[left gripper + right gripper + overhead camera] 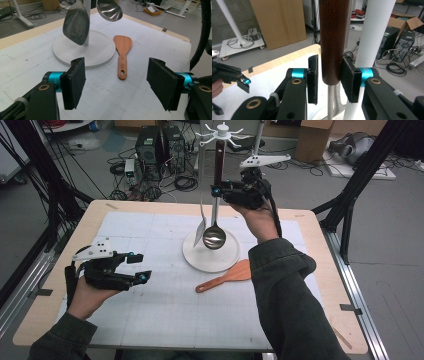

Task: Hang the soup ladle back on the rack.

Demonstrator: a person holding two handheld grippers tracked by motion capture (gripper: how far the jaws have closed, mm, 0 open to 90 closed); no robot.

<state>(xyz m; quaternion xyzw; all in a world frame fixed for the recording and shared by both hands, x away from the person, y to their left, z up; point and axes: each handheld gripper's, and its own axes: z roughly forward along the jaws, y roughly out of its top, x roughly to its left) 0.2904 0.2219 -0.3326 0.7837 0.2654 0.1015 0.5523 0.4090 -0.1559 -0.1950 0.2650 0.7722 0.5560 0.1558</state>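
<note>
- The right gripper (220, 191) is raised at the upper middle of the high view, beside the white rack post (372, 32).
- Its jaws flank the dark wooden handle (333, 40) of the hanging ladle (214, 236); the right pad touches the wood, while a thin gap shows on the left, so it is unclear whether they pinch it.
- A metal spatula (76, 22) hangs close beside the ladle bowl, crowding that side of the post.
- The rack's round white base (210, 257) sits at the centre of the desk (150, 330).
- A wooden spatula (225, 276) lies flat just at the base's lower right edge.
- The left gripper (142, 267) hovers at the lower left, jaws spread and empty, well apart from the rack.
</note>
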